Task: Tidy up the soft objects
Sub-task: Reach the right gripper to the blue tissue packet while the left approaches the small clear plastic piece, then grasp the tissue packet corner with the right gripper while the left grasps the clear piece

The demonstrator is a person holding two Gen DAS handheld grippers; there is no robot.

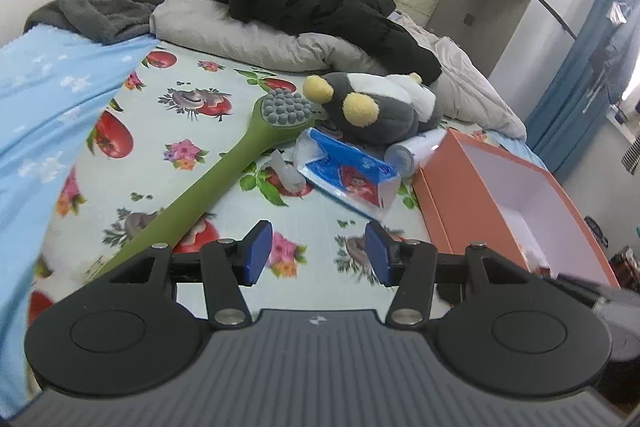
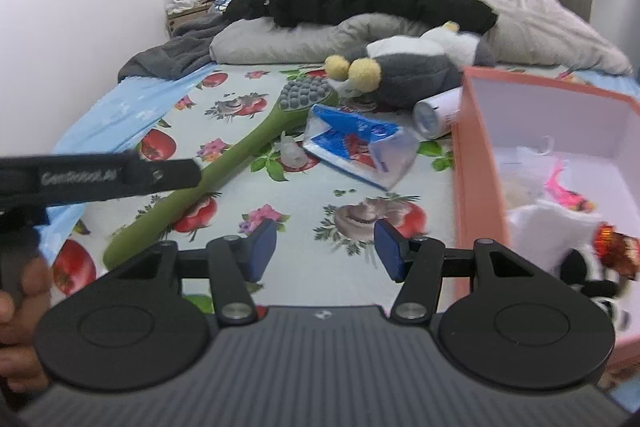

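A grey and white plush toy [image 1: 380,107] with yellow pom-poms lies on the fruit-print bed, also in the right wrist view [image 2: 408,71]. Near it lie a green massage hammer [image 1: 224,167] [image 2: 240,151], a blue and white packet [image 1: 348,171] [image 2: 356,143] and a white tube [image 1: 416,149] [image 2: 436,115]. An orange box [image 1: 448,203] [image 2: 476,163] stands open at the right, with small soft items inside. My left gripper [image 1: 318,253] is open and empty above the sheet. My right gripper [image 2: 326,249] is open and empty beside the box.
A black jacket [image 1: 320,3], grey pillow [image 1: 224,31] and grey blankets lie at the head of the bed. A blue blanket [image 1: 48,99] covers the left side. The left gripper's strap and the person's hand [image 2: 20,307] show at left in the right wrist view.
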